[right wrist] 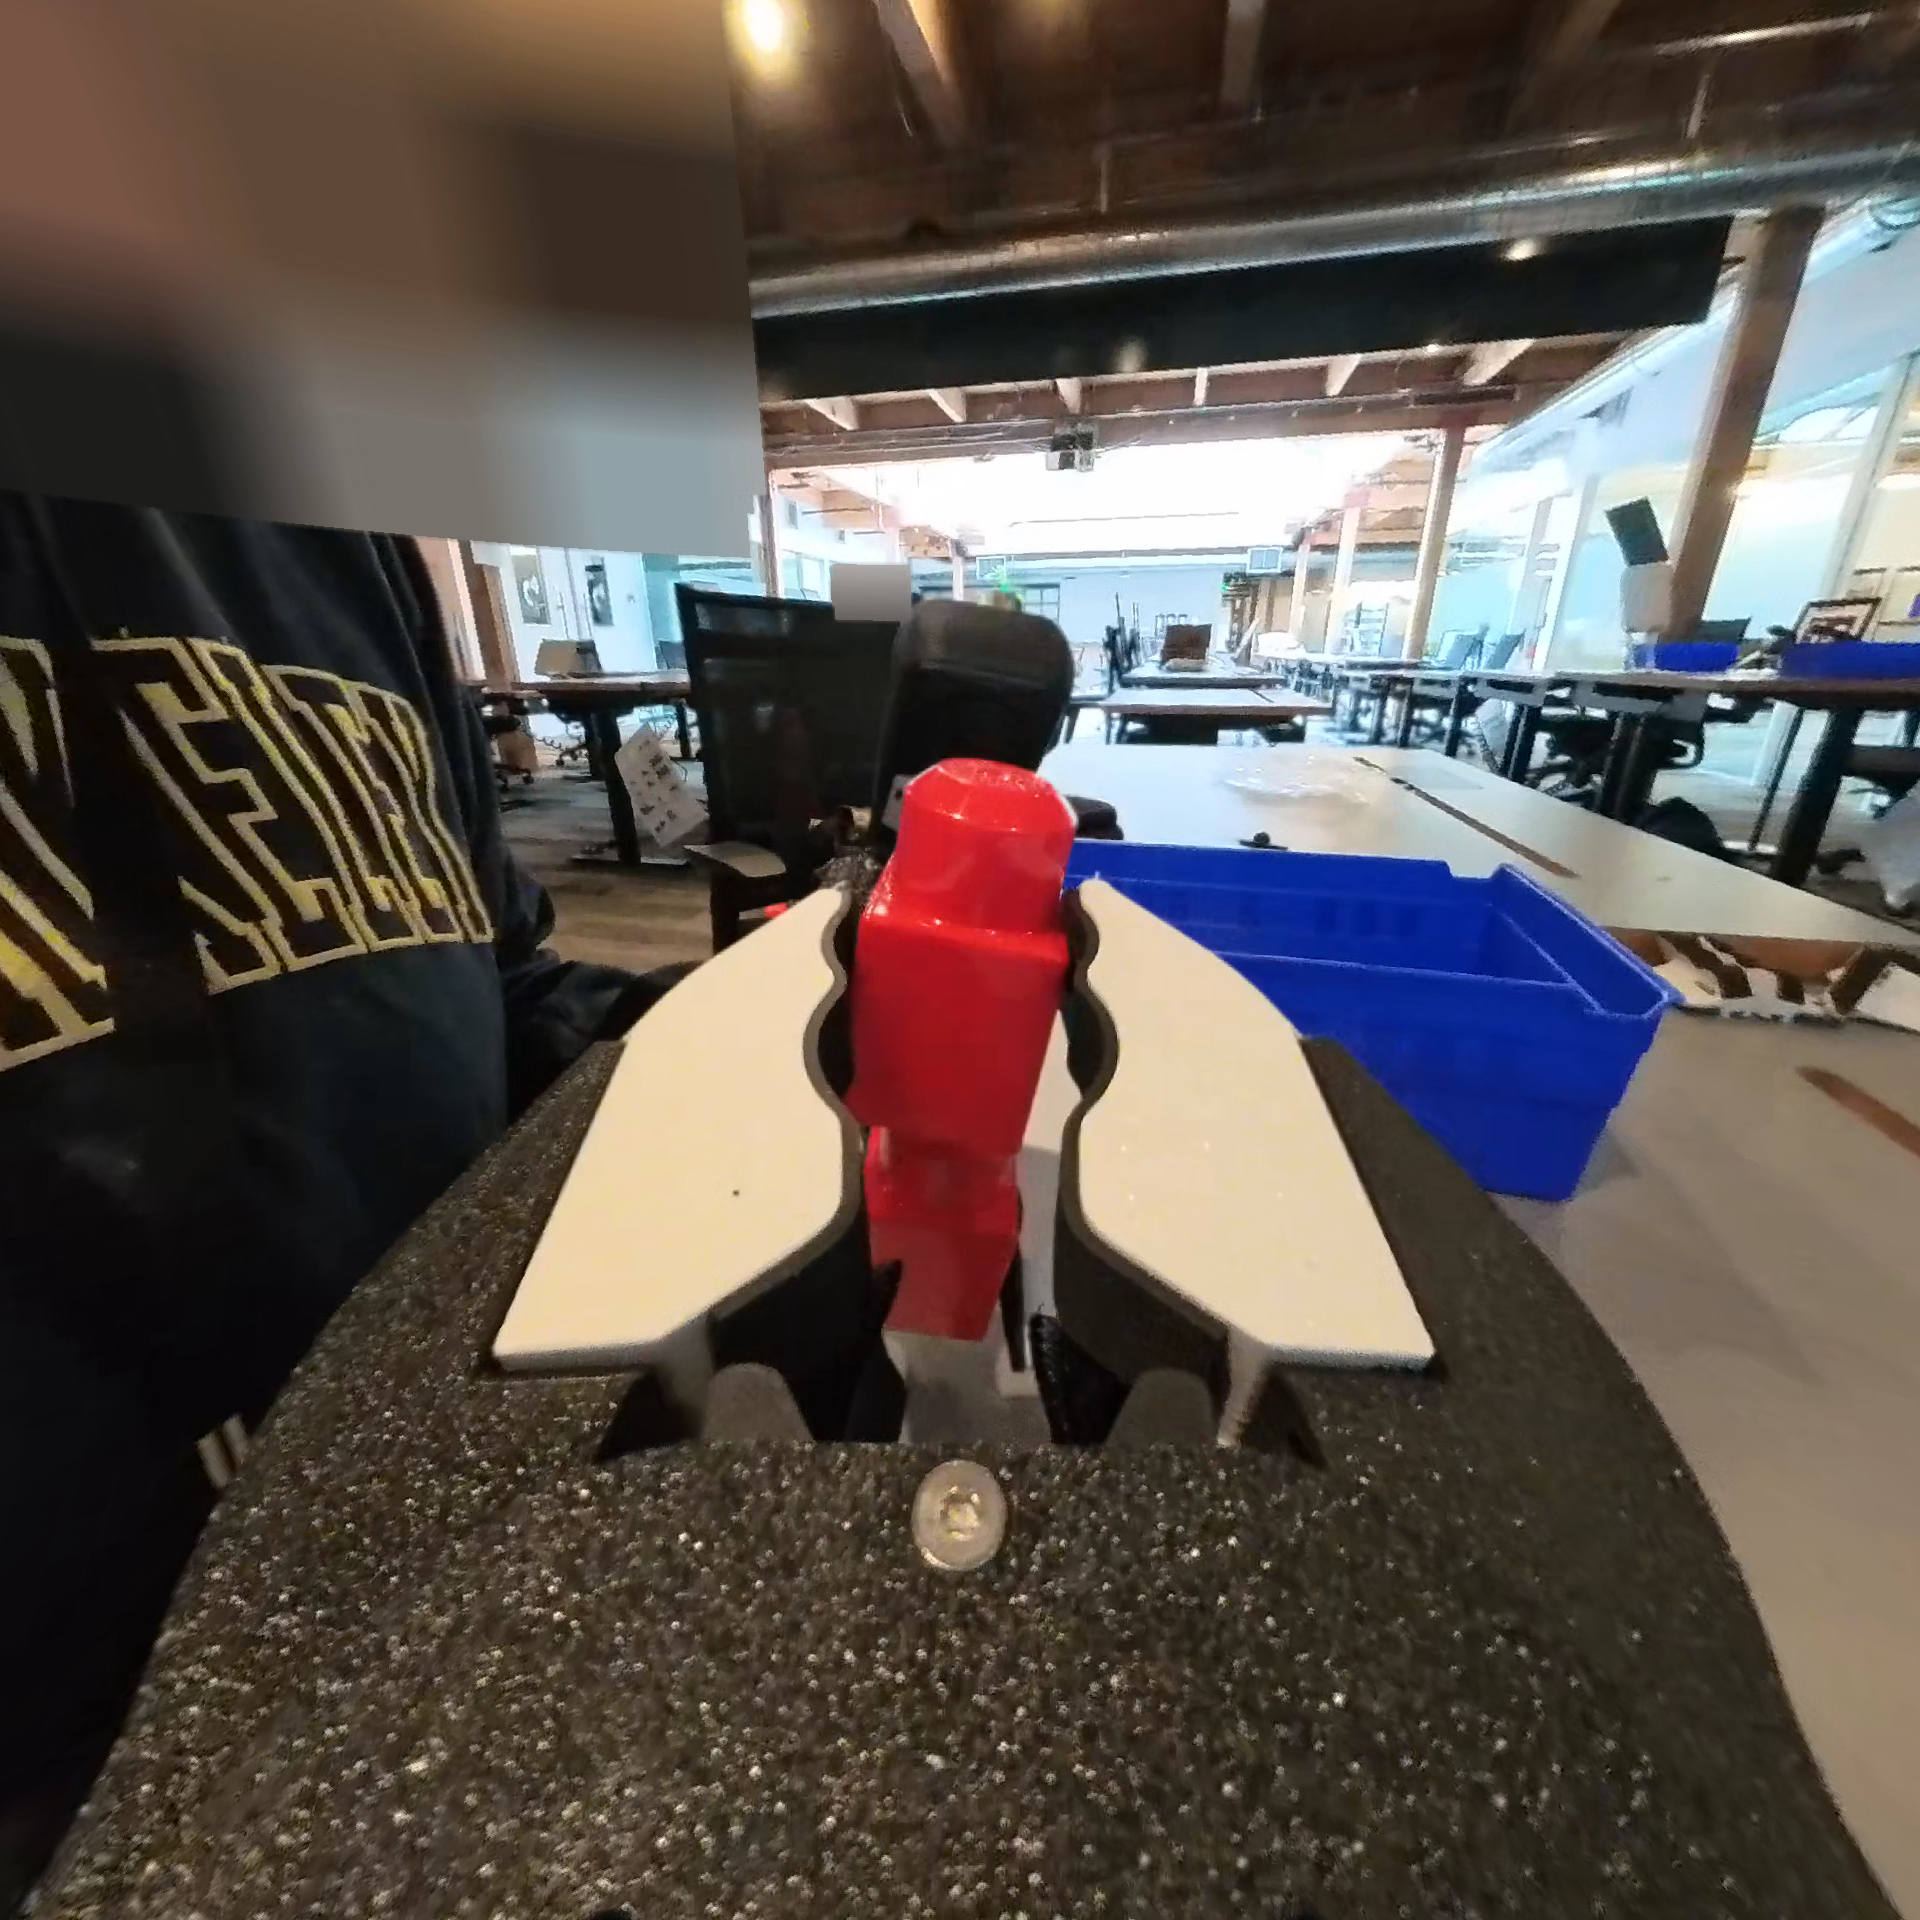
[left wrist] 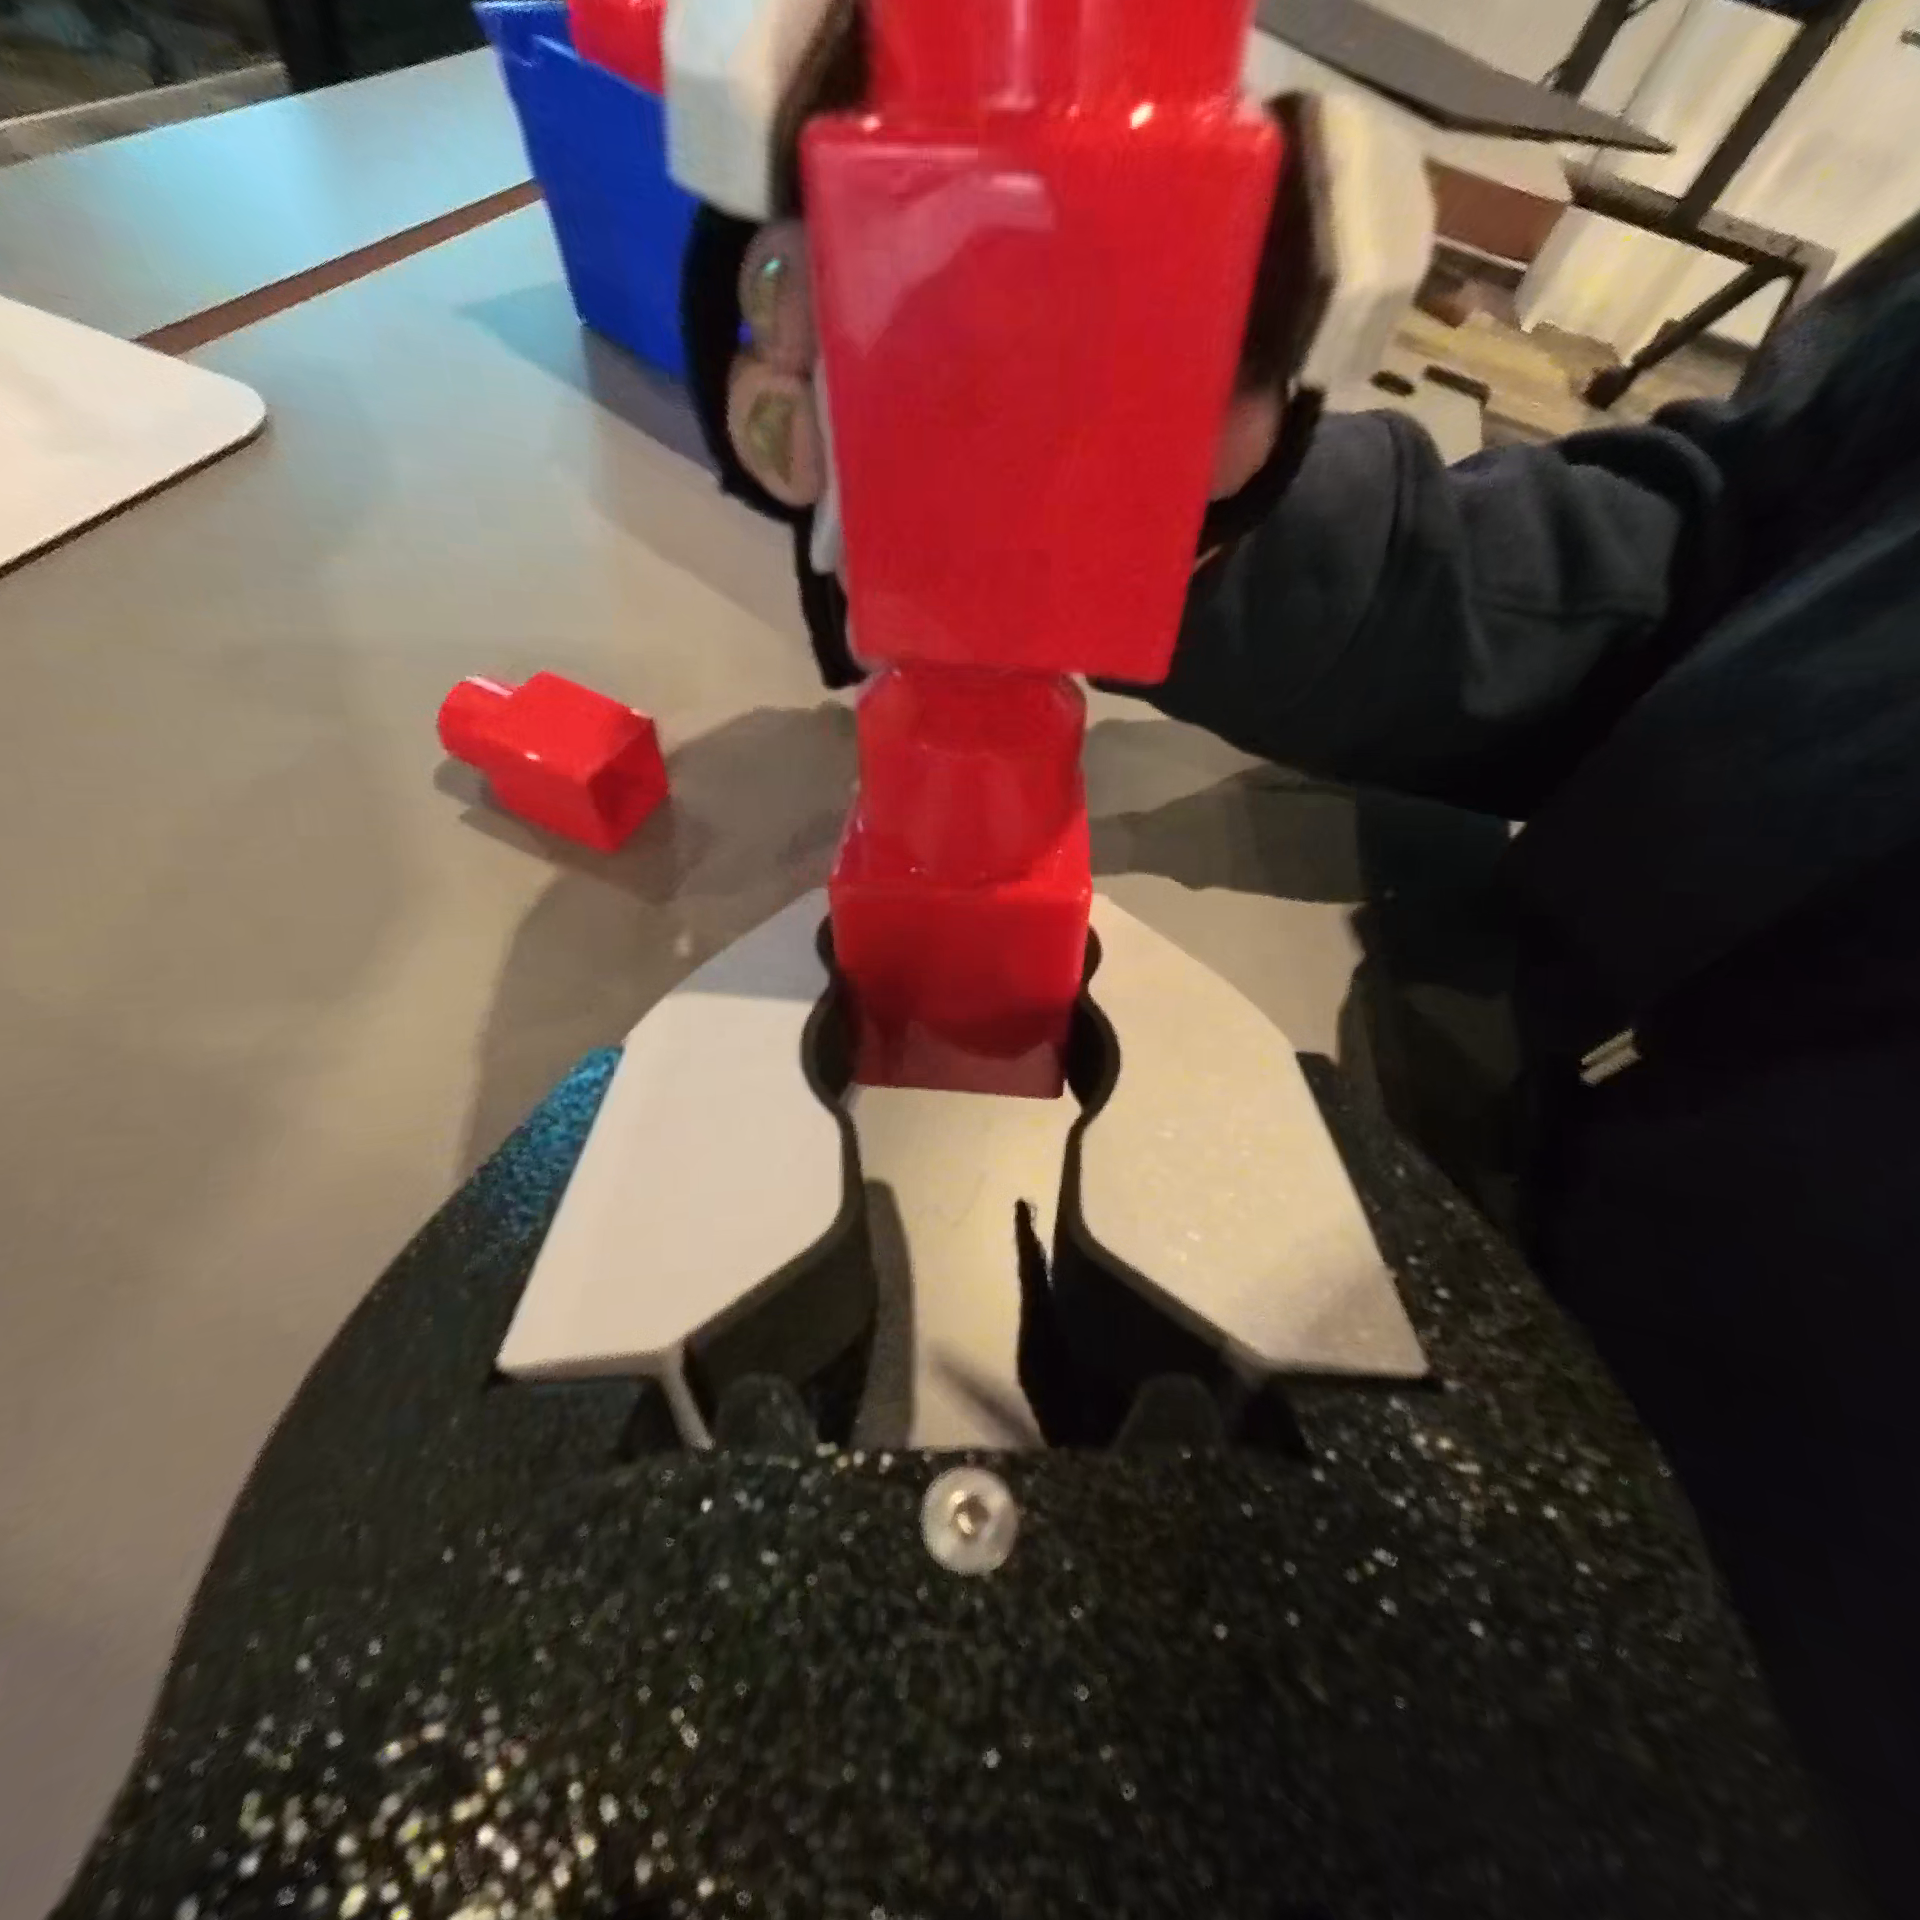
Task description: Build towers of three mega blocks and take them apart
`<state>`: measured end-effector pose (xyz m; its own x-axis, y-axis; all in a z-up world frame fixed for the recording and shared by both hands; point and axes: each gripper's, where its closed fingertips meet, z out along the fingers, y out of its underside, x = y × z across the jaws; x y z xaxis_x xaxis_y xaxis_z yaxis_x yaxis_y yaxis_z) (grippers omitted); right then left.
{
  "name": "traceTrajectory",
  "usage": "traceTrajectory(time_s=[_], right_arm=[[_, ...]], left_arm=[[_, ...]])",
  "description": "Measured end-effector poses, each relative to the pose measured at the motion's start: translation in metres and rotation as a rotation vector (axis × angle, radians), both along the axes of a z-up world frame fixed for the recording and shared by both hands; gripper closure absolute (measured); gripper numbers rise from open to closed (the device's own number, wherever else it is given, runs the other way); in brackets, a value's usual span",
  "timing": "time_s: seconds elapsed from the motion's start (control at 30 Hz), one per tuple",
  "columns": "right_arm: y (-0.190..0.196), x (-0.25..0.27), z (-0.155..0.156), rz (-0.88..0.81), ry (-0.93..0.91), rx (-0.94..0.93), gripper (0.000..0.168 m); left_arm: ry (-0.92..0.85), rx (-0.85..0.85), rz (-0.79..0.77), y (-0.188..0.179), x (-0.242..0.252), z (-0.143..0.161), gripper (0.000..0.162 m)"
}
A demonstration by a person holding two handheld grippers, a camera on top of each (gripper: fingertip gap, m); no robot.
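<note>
My left gripper [left wrist: 961, 940] is shut on the base of a red block [left wrist: 961, 987] and holds it upright above the grey table [left wrist: 312, 935]. Its stud meets the underside of a second red block [left wrist: 1039, 416] right above it. My right gripper [right wrist: 961, 904] is shut on that upper block [right wrist: 956, 997]; the lower block [right wrist: 935, 1257] shows beneath it between the fingers. The right gripper's white fingers [left wrist: 717, 125] flank the upper block in the left wrist view. A third red block [left wrist: 551, 758] lies on its side on the table to the left.
A blue bin [left wrist: 613, 229] stands on the table behind the blocks and also shows in the right wrist view [right wrist: 1403, 997]. A white board [left wrist: 104, 416] lies at the left. The person's dark sleeve [left wrist: 1455, 623] reaches in from the right.
</note>
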<state>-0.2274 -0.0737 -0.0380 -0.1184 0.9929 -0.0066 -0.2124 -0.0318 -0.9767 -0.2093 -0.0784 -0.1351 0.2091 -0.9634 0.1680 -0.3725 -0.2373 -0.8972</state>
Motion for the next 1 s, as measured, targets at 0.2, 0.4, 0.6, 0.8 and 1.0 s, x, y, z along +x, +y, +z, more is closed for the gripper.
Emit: traceTrajectory(time_s=[0.2, 0.4, 0.6, 0.8, 1.0], right_arm=[[-0.004, 0.002, -0.013, -0.027, -0.023, -0.014, 0.131], [-0.018, 0.006, -0.013, 0.038, -0.016, 0.003, 0.131], [-0.009, 0.004, -0.019, -0.035, -0.035, 0.003, 0.128], [0.004, 0.007, -0.043, -0.123, -0.142, 0.005, 0.118], [0.017, 0.014, -0.037, -0.188, -0.126, 0.009, 0.105]], left_arm=[[-0.087, 0.036, -0.018, -0.002, 0.017, 0.009, 0.123], [-0.154, 0.077, -0.094, -0.011, 0.025, 0.017, 0.123], [-0.124, 0.14, -0.054, -0.004, 0.025, 0.016, 0.124], [-0.089, 0.115, -0.012, 0.004, 0.025, 0.002, 0.124], [-0.095, 0.092, 0.013, 0.01, 0.019, -0.003, 0.123]])
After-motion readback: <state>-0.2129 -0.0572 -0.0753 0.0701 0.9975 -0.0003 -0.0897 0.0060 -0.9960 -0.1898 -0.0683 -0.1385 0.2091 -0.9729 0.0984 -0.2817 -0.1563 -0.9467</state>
